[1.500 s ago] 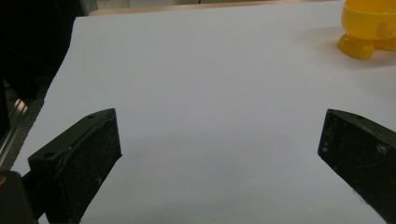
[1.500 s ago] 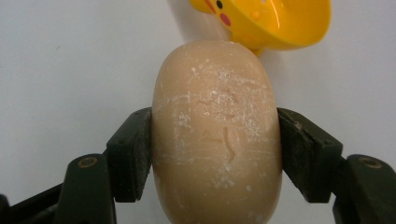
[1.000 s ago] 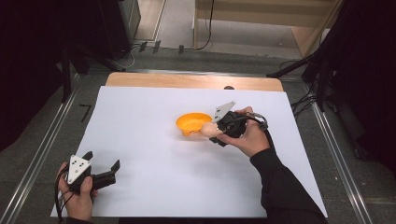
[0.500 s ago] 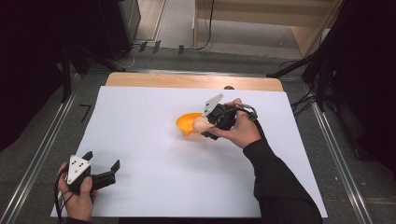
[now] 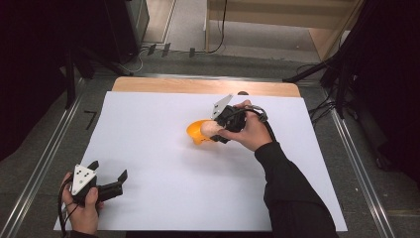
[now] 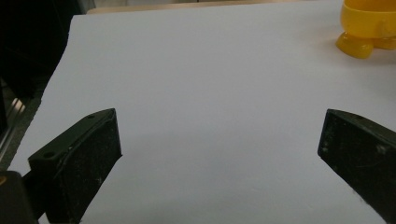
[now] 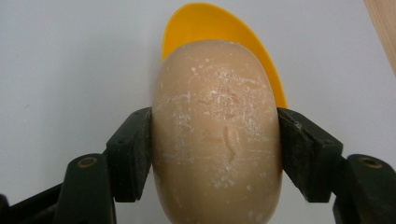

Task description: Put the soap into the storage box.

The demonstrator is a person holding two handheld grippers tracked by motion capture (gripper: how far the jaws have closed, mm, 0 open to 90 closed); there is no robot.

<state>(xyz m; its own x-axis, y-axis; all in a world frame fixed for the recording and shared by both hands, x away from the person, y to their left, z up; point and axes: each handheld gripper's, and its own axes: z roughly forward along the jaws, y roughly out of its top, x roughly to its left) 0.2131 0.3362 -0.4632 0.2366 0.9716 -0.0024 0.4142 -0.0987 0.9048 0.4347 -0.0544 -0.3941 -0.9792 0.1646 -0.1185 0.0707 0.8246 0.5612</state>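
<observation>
The right claw (image 7: 215,154) pinches a beige egg-shaped piece (image 7: 217,130) above the tilted yellow bowl (image 7: 219,42) at mid-surface (image 5: 148,129); lowering gently and centred should seat it, while the left claw (image 5: 109,179) rests spread

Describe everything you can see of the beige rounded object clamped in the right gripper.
The beige rounded object is a smooth, oblong, egg-like lump, matte and hard-looking, with whitish scuffs and small dents on its face. The right gripper holds it, one black jaw pressing each side. It sits just in front of the yellow plastic bowl, over the white paper-covered table. Whether it touches the bowl is unclear.
</observation>
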